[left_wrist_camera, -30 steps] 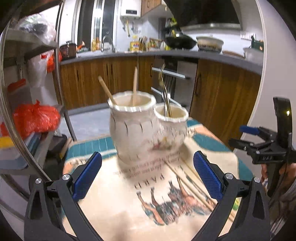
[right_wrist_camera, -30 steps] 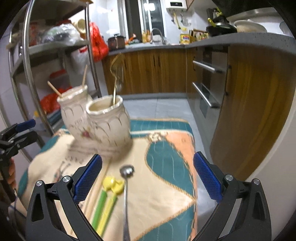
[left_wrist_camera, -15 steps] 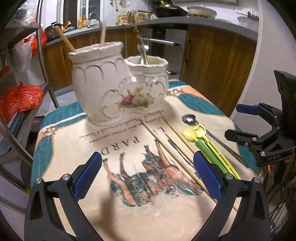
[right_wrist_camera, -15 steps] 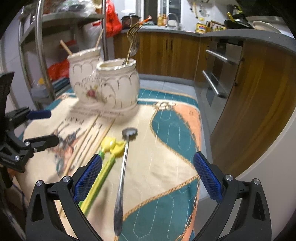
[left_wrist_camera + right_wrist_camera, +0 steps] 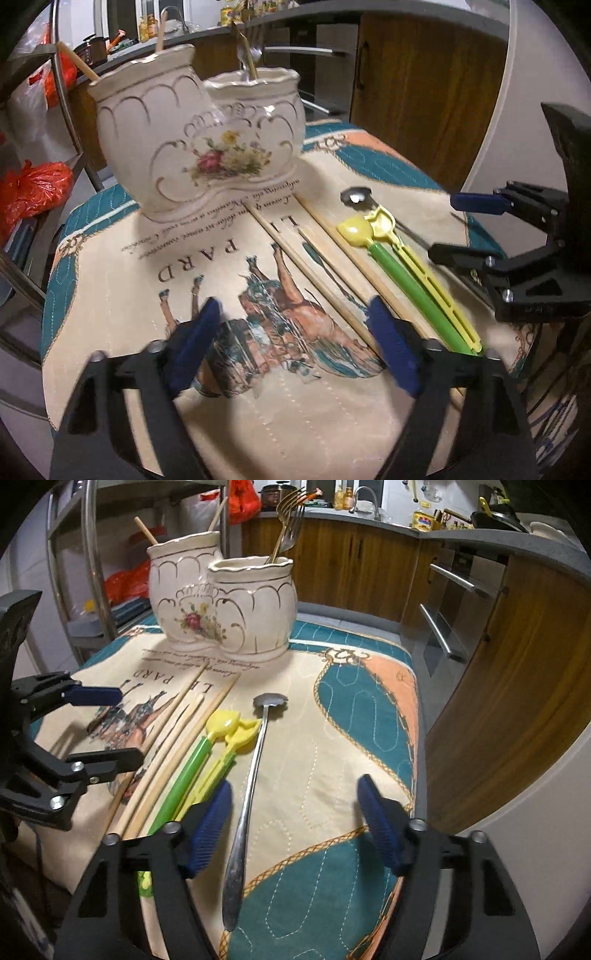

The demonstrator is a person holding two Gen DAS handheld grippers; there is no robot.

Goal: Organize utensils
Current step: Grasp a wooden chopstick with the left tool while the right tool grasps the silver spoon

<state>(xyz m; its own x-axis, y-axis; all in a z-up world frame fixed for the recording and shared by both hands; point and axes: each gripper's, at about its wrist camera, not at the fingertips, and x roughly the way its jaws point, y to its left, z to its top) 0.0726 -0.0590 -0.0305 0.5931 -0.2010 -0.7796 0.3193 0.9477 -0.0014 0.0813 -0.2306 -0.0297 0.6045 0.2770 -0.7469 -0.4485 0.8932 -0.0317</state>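
Two joined cream pots [image 5: 195, 147] stand on the printed cloth [image 5: 207, 266] at about 11 o'clock in the left wrist view, the taller one with wooden sticks [image 5: 77, 66] poking out, the shorter one with a gold fork [image 5: 290, 520]. Below them, the left gripper [image 5: 295, 343] hangs over the horse picture; its jaws have just been closing but stand apart with only cloth between them. Toward 3 o'clock from it, four loose chopsticks [image 5: 306, 273] lie side by side, running from the pots' base down to 5 o'clock. Just beside them lie a green-handled yellow spoon [image 5: 402, 277] and a yellow plastic fork [image 5: 421, 262]. Next comes a steel spoon [image 5: 245, 786], its bowl at 12 o'clock. In the right wrist view, the right gripper [image 5: 295, 823] hovers over that spoon's handle, which passes close to the left pad; its jaws have just been closing too, yet stand apart and press on nothing.
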